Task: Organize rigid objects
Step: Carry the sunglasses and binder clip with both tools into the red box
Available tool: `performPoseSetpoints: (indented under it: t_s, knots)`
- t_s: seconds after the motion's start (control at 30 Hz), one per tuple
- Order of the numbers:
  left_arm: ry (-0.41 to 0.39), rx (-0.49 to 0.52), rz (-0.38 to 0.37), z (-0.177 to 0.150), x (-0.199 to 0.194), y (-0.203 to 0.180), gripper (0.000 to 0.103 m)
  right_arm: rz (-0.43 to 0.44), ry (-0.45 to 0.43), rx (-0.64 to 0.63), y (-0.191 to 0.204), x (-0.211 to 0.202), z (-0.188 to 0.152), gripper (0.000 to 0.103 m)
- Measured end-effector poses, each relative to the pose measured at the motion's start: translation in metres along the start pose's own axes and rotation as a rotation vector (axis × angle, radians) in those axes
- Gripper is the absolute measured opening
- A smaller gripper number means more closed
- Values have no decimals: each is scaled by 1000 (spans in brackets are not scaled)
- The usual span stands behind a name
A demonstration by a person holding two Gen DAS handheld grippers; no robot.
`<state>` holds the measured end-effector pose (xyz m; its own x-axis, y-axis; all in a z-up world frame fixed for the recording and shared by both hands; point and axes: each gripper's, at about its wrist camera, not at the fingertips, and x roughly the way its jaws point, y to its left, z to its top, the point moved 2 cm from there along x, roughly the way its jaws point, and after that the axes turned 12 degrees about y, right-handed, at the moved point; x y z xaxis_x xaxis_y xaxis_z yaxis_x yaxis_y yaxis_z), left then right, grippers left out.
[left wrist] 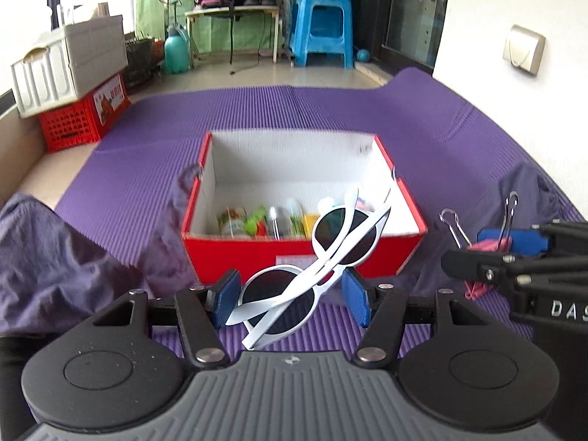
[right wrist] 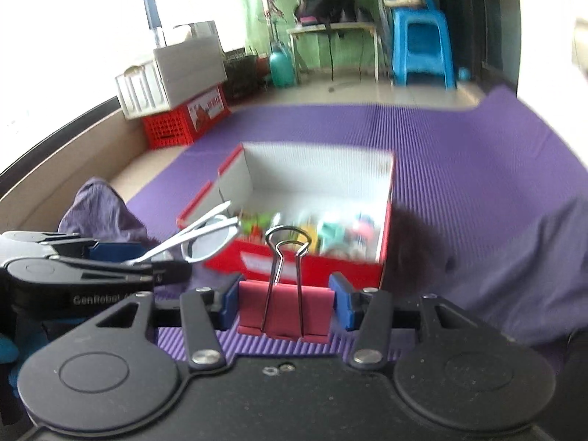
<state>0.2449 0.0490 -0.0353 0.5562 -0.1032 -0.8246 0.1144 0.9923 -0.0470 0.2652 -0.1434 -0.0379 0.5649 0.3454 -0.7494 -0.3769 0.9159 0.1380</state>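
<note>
White-framed sunglasses with dark lenses hang tilted in the air, and my left gripper is shut on their lower end between its blue pads. A pink binder clip stands with its wire handles up, my right gripper shut on its sides. Both are held just in front of an open red box with a white inside and several small items along its near wall. The right gripper and the clip also show at the right edge of the left wrist view. In the right wrist view, the left gripper and sunglasses sit at the left, before the box.
The box rests on a ribbed purple mat. Dark purple cloth lies bunched at both sides of it. Beyond the mat stand a red crate under a white bin, a teal bottle, a small table and a blue stool.
</note>
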Motion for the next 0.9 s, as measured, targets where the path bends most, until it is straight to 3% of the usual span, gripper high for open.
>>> performPoseSetpoints:
  t_s: [0.47,0.63,0.9]
  knots:
    - [-47,39,71,63,20,8,60,-64,-96,-60,-9,20,74,50]
    - [-14,6,64,84,54,18,60,-73,-60,-62,-18,51,92,50]
    - [70,-37,76,96,121,30,60,-84,41,-18,-32,124,91,50]
